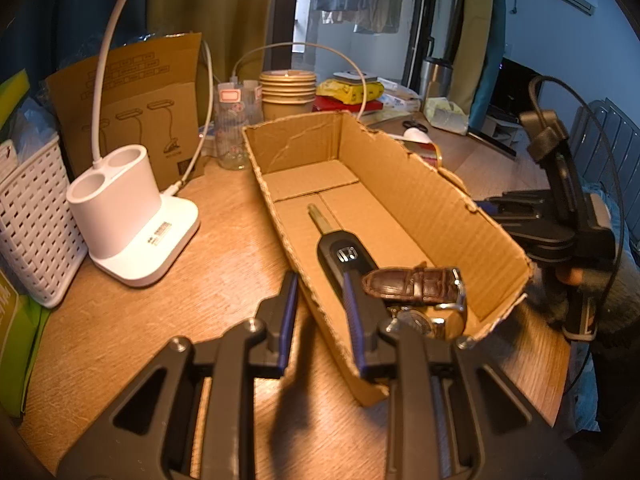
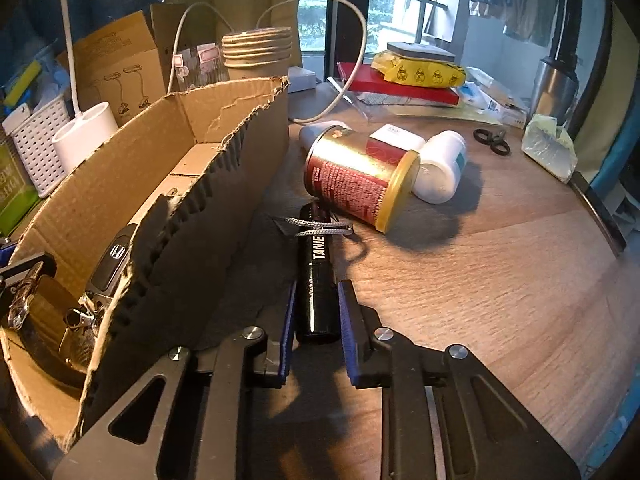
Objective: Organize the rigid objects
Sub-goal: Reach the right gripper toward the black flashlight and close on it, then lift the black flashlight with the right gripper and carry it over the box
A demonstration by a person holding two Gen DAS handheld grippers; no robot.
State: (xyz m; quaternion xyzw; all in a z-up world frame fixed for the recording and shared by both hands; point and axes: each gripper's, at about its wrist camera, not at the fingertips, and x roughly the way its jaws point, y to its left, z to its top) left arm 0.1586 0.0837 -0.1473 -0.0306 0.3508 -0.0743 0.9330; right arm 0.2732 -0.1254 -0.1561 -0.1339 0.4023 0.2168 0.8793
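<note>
An open cardboard box (image 1: 400, 152) lies lengthwise on the wooden table. Inside it are a black car key (image 1: 340, 248) and a brown leather watch (image 1: 416, 284). My left gripper (image 1: 318, 280) is shut on the box's near left wall, one finger outside and one inside. In the right wrist view, a black flashlight (image 2: 318, 264) with a grey cord lies on the table just right of the box (image 2: 224, 184). My right gripper (image 2: 319, 286) has its blue pads against both sides of the flashlight's near end. A red and gold can (image 2: 356, 176) and a white bottle (image 2: 440, 168) lie on their sides beyond it.
A white lamp base (image 1: 128, 220) and a white basket (image 1: 32, 220) stand left of the box. Stacked paper cups (image 1: 286, 92), books and a yellow packet (image 2: 420, 68) crowd the back. Scissors (image 2: 492, 140) lie far right, near the table's curved edge.
</note>
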